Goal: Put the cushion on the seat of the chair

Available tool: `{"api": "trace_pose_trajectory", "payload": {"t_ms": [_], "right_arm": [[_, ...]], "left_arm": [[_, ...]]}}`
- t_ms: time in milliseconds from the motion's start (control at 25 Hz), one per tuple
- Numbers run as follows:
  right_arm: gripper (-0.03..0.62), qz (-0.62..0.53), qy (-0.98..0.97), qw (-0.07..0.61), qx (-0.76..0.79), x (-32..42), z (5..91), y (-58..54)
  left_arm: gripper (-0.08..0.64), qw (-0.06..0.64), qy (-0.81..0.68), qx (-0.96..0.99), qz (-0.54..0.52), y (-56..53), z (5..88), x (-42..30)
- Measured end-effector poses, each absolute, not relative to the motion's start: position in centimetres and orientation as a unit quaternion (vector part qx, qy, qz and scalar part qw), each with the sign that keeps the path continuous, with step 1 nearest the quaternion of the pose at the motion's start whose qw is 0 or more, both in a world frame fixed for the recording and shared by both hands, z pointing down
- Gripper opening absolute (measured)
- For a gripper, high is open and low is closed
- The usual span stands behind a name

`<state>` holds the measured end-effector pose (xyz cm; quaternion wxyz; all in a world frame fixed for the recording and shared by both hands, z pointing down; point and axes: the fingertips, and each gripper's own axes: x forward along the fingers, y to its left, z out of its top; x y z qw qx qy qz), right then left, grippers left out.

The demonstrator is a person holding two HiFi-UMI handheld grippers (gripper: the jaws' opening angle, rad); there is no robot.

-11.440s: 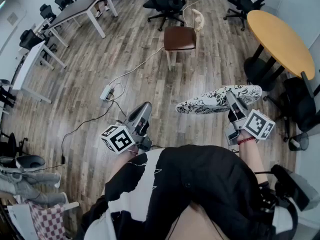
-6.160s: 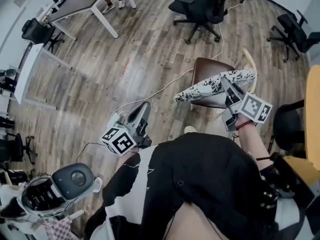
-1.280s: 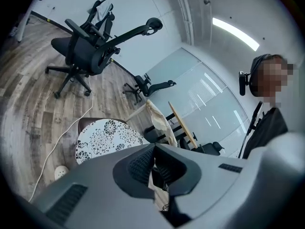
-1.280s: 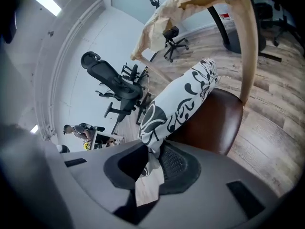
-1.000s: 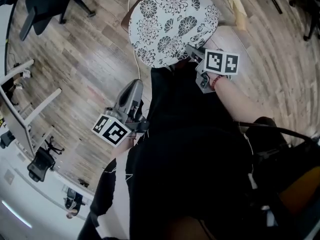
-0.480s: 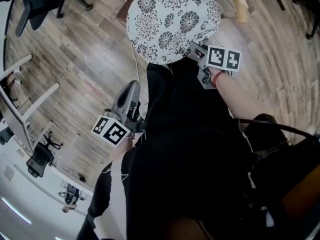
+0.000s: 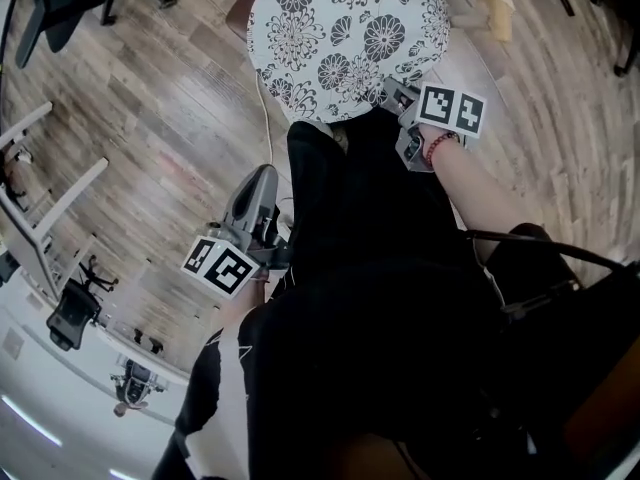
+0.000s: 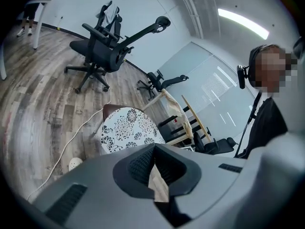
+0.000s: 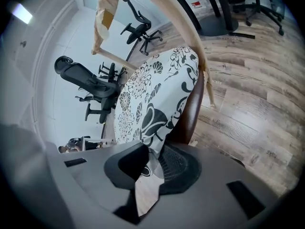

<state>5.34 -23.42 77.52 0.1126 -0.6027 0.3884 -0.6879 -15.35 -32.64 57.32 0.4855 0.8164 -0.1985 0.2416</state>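
Note:
The round white cushion [image 7: 345, 33] with black flowers lies over the brown chair seat [image 7: 238, 10], whose rim shows at its left. My right gripper [image 7: 398, 96] is shut on the cushion's near edge. In the right gripper view the printed cloth [image 9: 157, 94] runs down between the jaws of the right gripper [image 9: 151, 157], draped over the seat's brown edge [image 9: 194, 109]. My left gripper [image 7: 256, 200] hangs lower left of the chair, apart from it, shut with nothing in it. In the left gripper view the cushion [image 8: 126, 130] is beyond the left gripper [image 8: 153, 151].
The chair's pale wooden back [image 7: 494, 10] rises at the cushion's far right [image 9: 177, 14]. A white cable [image 7: 266, 118] runs across the wooden floor by the chair. Black office chairs [image 8: 102, 51] stand further off. White table legs [image 7: 55, 193] are at the left.
The cushion and my right gripper have come down over the chair seat, and more of the seat is covered. My left gripper has sunk a little too.

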Motion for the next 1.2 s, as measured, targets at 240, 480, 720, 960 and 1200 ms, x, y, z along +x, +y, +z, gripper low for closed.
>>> {"api": "trace_pose_trajectory", "payload": {"t_ms": [240, 480, 720, 960, 1200], "right_arm": [[0.06, -0.694, 0.379, 0.098, -0.605, 5.4, 78.8, -23.2], [0.06, -0.695, 0.371, 0.08, -0.611, 5.4, 80.1, -22.9], [0.06, -0.699, 0.367, 0.059, -0.611, 5.2, 81.3, -22.6], [0.06, -0.697, 0.37, 0.04, -0.613, 5.1, 82.0, -22.8], [0.06, -0.687, 0.368, 0.037, -0.626, 5.1, 82.7, -22.8]], "left_arm": [[0.015, 0.506, -0.202, 0.802, 0.244, -31.8, 58.8, -16.1], [0.015, 0.508, -0.216, 0.796, 0.248, -32.1, 59.9, -17.7], [0.015, 0.516, -0.227, 0.788, 0.247, -31.1, 60.7, -18.8], [0.015, 0.525, -0.238, 0.781, 0.239, -30.3, 61.6, -19.2], [0.015, 0.524, -0.256, 0.78, 0.226, -30.1, 62.3, -19.8]]}}
